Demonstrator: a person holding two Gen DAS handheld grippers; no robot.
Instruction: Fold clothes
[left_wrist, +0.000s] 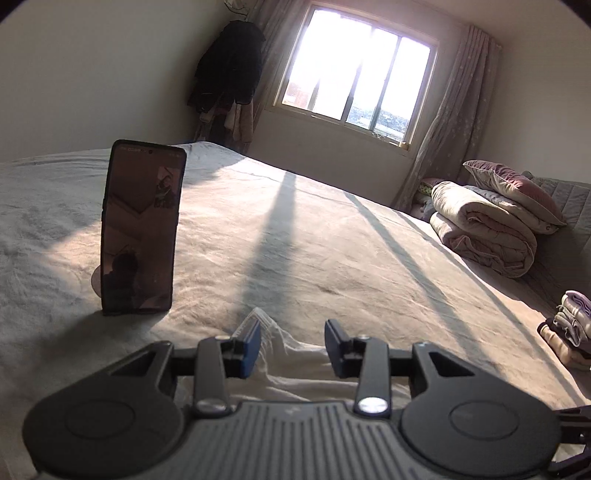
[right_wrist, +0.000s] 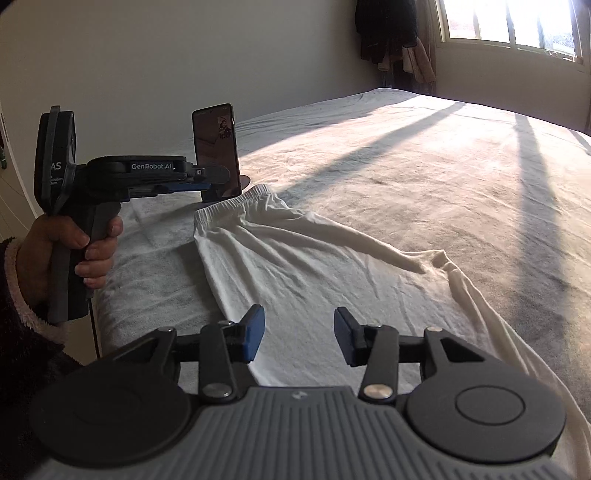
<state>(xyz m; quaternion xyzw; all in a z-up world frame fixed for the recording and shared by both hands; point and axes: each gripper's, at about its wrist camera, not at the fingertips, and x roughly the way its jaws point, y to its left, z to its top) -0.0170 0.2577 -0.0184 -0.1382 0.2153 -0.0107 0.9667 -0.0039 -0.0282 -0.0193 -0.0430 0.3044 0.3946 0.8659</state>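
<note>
White trousers (right_wrist: 314, 266) lie spread on the bed, elastic waistband at the far left near a phone, legs running right toward the bed's near edge. In the left wrist view only the waistband end (left_wrist: 273, 332) shows, just under the fingers. My left gripper (left_wrist: 291, 345) is open and empty, hovering over the waistband; it also shows in the right wrist view (right_wrist: 218, 181), held in a hand above the bed's left edge. My right gripper (right_wrist: 299, 338) is open and empty above the trousers' middle.
A phone (left_wrist: 142, 229) stands upright on a stand on the bed (left_wrist: 332, 240), beside the waistband. Folded quilts and pillows (left_wrist: 491, 221) lie at the far right, with a small stack of folded clothes (left_wrist: 569, 332). Dark clothes (left_wrist: 229, 66) hang by the window.
</note>
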